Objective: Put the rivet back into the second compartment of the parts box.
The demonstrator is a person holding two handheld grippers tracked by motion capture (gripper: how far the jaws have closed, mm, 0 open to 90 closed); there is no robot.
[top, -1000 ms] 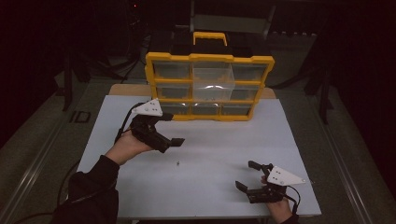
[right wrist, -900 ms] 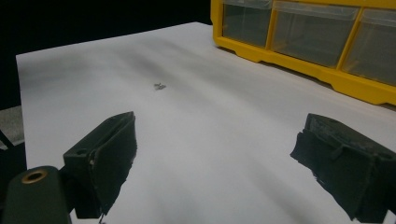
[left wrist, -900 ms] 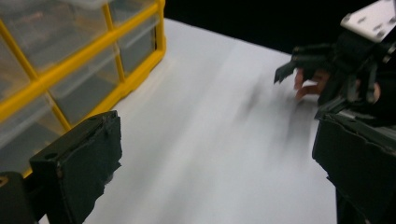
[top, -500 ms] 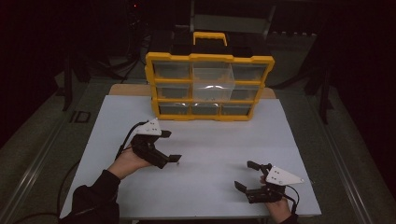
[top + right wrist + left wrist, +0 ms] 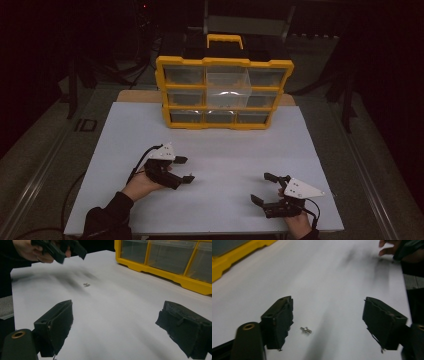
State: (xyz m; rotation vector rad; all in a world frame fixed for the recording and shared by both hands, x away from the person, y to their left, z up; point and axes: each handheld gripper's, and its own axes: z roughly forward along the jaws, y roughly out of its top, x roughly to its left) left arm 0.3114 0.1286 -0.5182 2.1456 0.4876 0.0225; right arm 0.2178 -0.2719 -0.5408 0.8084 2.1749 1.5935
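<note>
Work in hand: the left gripper (image 5: pixel 182 169) is set to pick a small metal screw (image 5: pixel 305 330) off the white table sheet (image 5: pixel 225 165).
Screw, place: in the left gripper view it lies low and left of centre, flat on the sheet, between the two black jaws and nearer the left one; in the right gripper view it is a small speck in the upper left.
Left gripper, state: jaws apart with the screw between them; they have just been closing, yet neither pad touches the screw.
Right gripper (image 5: pixel 265 189), state: jaws wide apart, nothing between them, low at the lower right of the high view, well apart from the screw.
Drawer cabinet (image 5: pixel 224 92): the yellow cabinet stands at the upper centre of the high view, far from both grippers; whether any drawer is pulled out cannot be told.
Done so far: judged from the pictures, the left gripper is lined up over the screw.
Left to do: the grip itself, the lift, and probably the carry to a drawer.
</note>
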